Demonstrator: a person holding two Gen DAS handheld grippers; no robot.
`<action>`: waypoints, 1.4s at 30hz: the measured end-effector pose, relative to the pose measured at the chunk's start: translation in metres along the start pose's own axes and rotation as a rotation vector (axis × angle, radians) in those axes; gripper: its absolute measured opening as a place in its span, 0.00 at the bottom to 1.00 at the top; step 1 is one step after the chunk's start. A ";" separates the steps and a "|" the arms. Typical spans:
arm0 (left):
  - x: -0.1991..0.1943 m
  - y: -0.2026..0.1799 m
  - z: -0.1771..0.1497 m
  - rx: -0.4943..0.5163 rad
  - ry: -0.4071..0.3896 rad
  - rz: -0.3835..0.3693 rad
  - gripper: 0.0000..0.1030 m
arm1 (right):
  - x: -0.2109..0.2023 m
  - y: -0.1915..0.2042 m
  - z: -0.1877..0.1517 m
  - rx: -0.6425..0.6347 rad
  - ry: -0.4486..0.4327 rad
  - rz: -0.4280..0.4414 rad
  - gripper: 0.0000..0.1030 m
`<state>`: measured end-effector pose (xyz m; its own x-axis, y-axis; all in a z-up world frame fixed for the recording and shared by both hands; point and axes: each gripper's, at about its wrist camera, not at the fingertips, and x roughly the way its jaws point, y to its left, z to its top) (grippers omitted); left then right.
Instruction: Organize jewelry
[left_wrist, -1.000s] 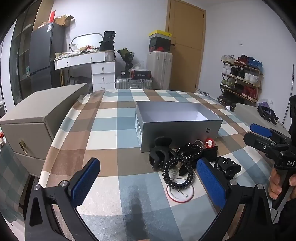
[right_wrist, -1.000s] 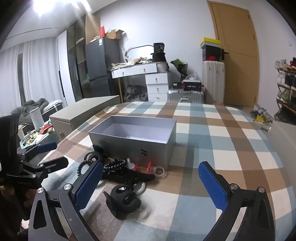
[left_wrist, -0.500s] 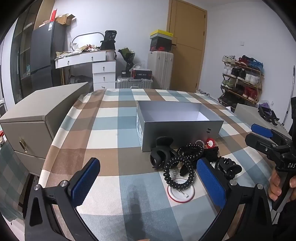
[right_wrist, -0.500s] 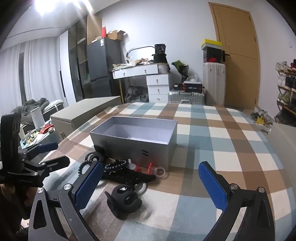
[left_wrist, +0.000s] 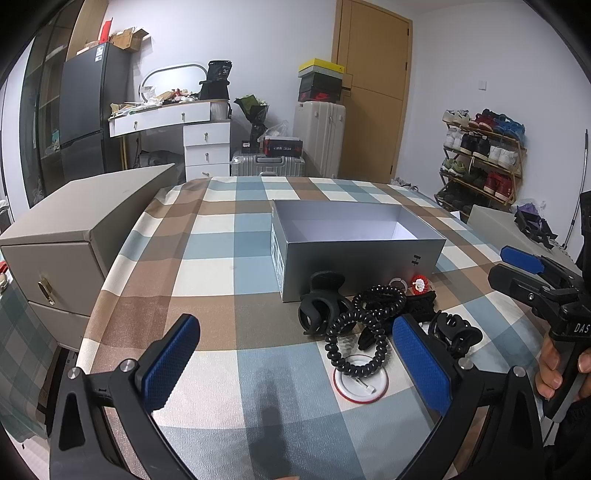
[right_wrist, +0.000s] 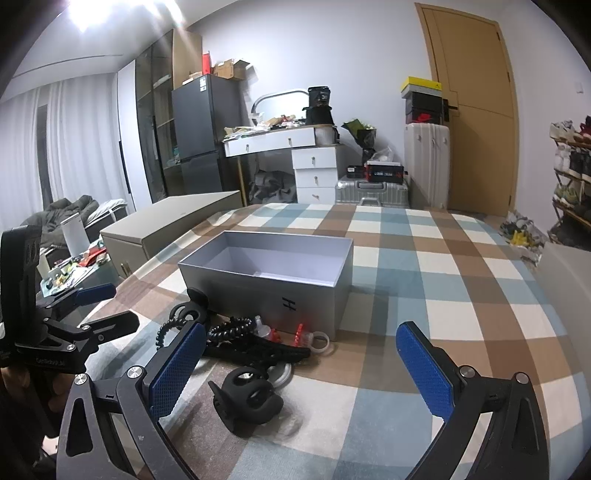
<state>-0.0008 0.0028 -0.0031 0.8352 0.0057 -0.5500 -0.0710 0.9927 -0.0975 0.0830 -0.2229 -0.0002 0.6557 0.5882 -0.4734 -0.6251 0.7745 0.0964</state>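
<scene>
An open grey box (left_wrist: 354, 254) (right_wrist: 273, 291) sits empty on the checked tablecloth. In front of it lies a heap of accessories: a black claw clip (left_wrist: 323, 308), a black spiral hair tie (left_wrist: 356, 341), a round white badge with a red rim (left_wrist: 360, 384), a smaller black claw clip (left_wrist: 456, 334) (right_wrist: 245, 400) and a red-and-white ring (left_wrist: 419, 284) (right_wrist: 304, 336). My left gripper (left_wrist: 295, 365) hovers open just short of the heap, holding nothing. My right gripper (right_wrist: 299, 373) is open too, to the right of the heap, also seen as the right gripper (left_wrist: 524, 269).
A beige cabinet (left_wrist: 77, 236) stands off the table's left edge. A person's hand (left_wrist: 554, 365) holds the right gripper's handle. Behind the table are a white dresser (left_wrist: 199, 144), suitcases (left_wrist: 319, 140), a door and a shoe rack (left_wrist: 480, 155).
Both views have shifted only slightly; the box and heap look a touch nearer in the right wrist view. Both grippers stay open and the accessories have not moved.
</scene>
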 end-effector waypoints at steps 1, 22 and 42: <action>0.000 0.000 0.000 0.000 0.000 0.000 0.99 | 0.000 0.000 0.000 0.000 0.000 0.002 1.00; 0.001 0.000 0.000 -0.001 0.000 0.000 0.99 | 0.000 -0.001 -0.001 0.002 0.003 0.000 1.00; 0.003 0.000 0.004 0.001 0.010 0.032 0.99 | 0.017 -0.012 -0.001 0.074 0.132 0.009 1.00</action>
<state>0.0034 0.0033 -0.0018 0.8268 0.0366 -0.5614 -0.0975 0.9921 -0.0789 0.1008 -0.2226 -0.0106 0.5855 0.5634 -0.5829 -0.5950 0.7870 0.1630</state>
